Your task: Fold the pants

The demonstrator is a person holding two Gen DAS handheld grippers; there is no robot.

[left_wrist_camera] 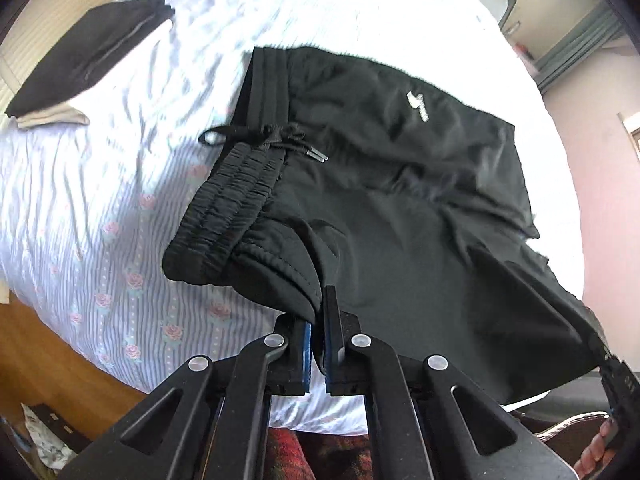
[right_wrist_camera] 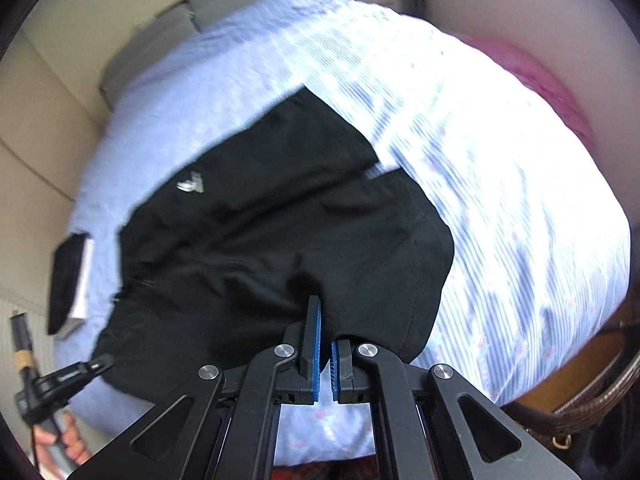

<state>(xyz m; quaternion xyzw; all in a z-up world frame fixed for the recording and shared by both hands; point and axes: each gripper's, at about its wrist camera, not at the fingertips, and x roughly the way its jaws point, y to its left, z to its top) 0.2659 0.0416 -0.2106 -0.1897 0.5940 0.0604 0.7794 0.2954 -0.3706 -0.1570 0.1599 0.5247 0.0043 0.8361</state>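
While both claws pinched black cloth, the pants (left_wrist_camera: 360, 168) lay spread over the bed (left_wrist_camera: 100, 200), with their near edge lifted off the sheet.

Far to the upper left of the left claw (left_wrist_camera: 318, 312), a folded dark stack (left_wrist_camera: 88, 52) sat on a pale folded piece near the bed's edge. Closer in, up and left of that claw, the ribbed waistband (left_wrist_camera: 236, 196) bunched in thick pleats, and its drawstring (left_wrist_camera: 264, 140) trailed over the sheet and the cloth just beyond. The left claw's blue pads were pressed together on a fold of the pants next to the waistband. Up and right of it a small white logo (left_wrist_camera: 418, 106) showed on the fabric. At the far right of the left wrist view, the pants' edge ran taut toward the other tool, with fingers (left_wrist_camera: 596, 452) showing beneath it.

In the right wrist view, the left tool and the hand (right_wrist_camera: 64, 440) holding it showed at the lower left of the right claw (right_wrist_camera: 325, 344). The same stack lay above them. The right claw's pads were closed on the hem of the pants, which draped away up and left of it. To its right lay bare striped sheet, and a brown strap (right_wrist_camera: 592, 392) lay at the lower right.
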